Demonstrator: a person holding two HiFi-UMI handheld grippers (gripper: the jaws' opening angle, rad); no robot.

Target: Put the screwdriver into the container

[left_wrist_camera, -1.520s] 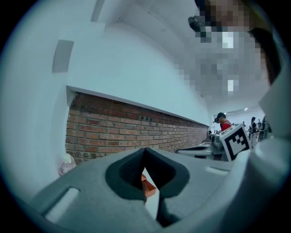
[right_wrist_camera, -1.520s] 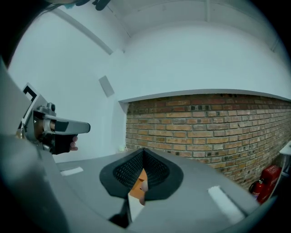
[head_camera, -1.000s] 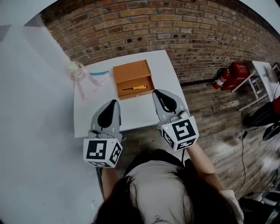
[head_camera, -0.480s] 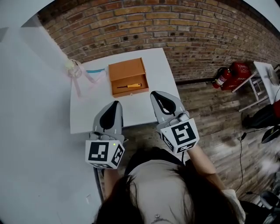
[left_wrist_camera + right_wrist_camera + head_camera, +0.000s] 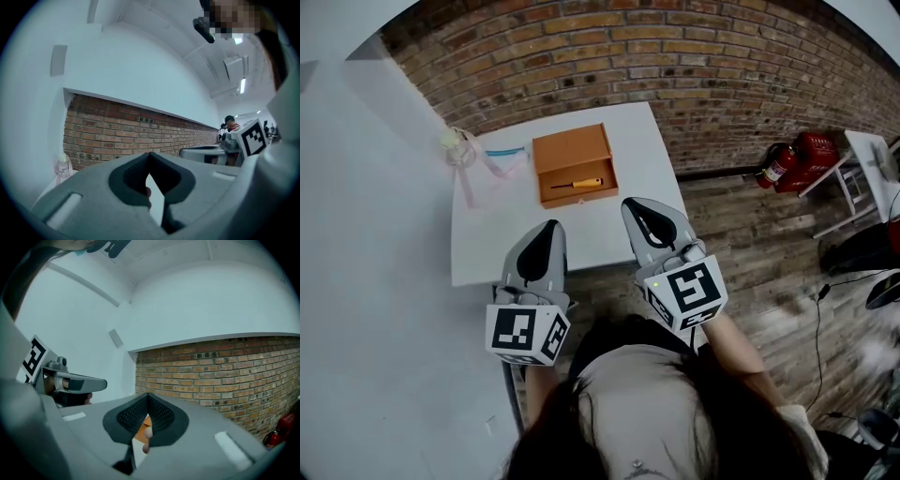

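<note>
Screwdriver point(image 5: 578, 184) – yellow handle, dark shaft – lay flat inside the container point(image 5: 579, 199), an open orange box, with its handle toward the right-hand wall. The container sat on the white tabletop point(image 5: 642, 155), toward the far edge, below a brick wall point(image 5: 675, 56). A clear bottle point(image 5: 457, 148) stood at the far left corner of the tabletop, and a clear pouch with a blue strip point(image 5: 504, 157) lay between the bottle and the container. The left gripper point(image 5: 549, 225) and the right gripper point(image 5: 630, 203) were held side by side over the near edge of the tabletop, well apart from the container, each pointing toward the wall. In the left gripper view the dark fingers point(image 5: 133, 171) met at their tips with nothing gripped between them; the right gripper view showed the same for its fingers point(image 5: 164, 416) – tips together, nothing held. A red fire extinguisher point(image 5: 778, 167) lay on the wooden floor point(image 5: 750, 244) to the right of the tabletop.
</note>
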